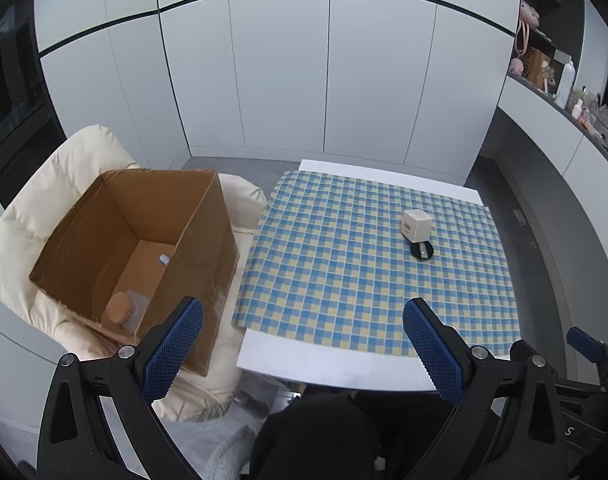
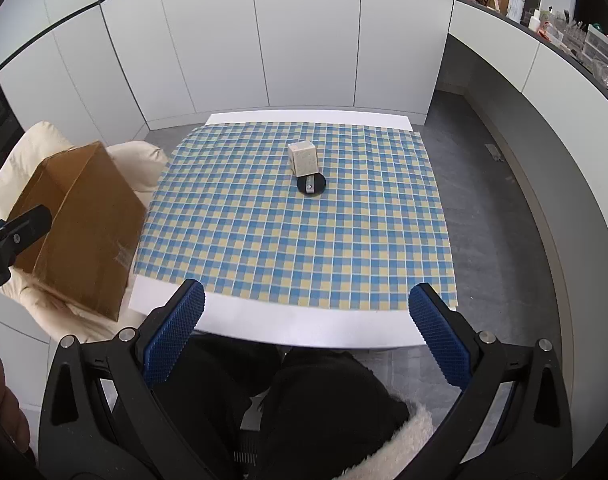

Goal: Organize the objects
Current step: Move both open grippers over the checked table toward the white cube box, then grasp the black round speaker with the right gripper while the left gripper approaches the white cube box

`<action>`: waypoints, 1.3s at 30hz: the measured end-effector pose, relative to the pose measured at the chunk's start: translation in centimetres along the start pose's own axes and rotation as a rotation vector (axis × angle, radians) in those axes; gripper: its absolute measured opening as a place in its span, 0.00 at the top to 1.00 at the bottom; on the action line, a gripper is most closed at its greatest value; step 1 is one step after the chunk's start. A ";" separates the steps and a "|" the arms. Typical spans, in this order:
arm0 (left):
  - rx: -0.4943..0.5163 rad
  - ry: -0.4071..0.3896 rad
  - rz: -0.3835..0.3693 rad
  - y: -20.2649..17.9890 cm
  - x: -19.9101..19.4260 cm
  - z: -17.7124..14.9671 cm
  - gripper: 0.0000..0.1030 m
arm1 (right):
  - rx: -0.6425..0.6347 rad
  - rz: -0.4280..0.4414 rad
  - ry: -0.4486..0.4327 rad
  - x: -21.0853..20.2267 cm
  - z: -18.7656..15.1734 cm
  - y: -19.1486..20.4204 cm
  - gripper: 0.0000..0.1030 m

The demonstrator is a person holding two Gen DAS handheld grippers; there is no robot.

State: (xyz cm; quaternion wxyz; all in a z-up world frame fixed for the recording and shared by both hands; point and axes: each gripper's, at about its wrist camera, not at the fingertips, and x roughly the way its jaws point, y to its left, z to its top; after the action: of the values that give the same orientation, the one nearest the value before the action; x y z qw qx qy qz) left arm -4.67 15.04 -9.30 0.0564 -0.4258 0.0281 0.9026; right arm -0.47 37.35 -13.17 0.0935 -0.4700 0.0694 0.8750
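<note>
both hand-held grippers wide, empty — left hand-held gripper [image 1: 304, 340], right hand-held gripper [image 2: 307, 322].

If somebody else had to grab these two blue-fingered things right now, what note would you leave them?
Left gripper: open, empty, held above the near table edge.
Right gripper: open, empty, also at the near edge.
Cardboard box: on the cream cushion left of the table, with a tan round-topped item and a small pale thing already inside.
Left to do: the beige cube and the black round disc just in front of it remain on the checkered cloth, probably bound for the box.
</note>
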 end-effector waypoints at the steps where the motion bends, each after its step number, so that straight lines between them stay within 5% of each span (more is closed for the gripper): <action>1: 0.001 0.003 0.001 -0.1 0.4 0.3 0.03 | -0.001 -0.003 0.004 0.5 0.4 0.0 0.00; 20: -0.011 0.083 0.061 0.8 11.8 4.7 0.03 | 0.033 -0.016 0.088 11.1 5.8 -0.8 0.00; 39: 0.023 0.195 0.039 -1.5 23.7 6.3 0.03 | 0.040 -0.044 0.135 27.9 10.3 -2.2 0.00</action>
State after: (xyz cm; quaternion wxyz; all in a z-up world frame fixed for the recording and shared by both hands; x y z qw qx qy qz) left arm -24.21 18.98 -23.60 0.0406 -0.5105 0.0520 0.8574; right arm -23.38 44.35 -30.88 0.1171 -0.5271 0.0828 0.8376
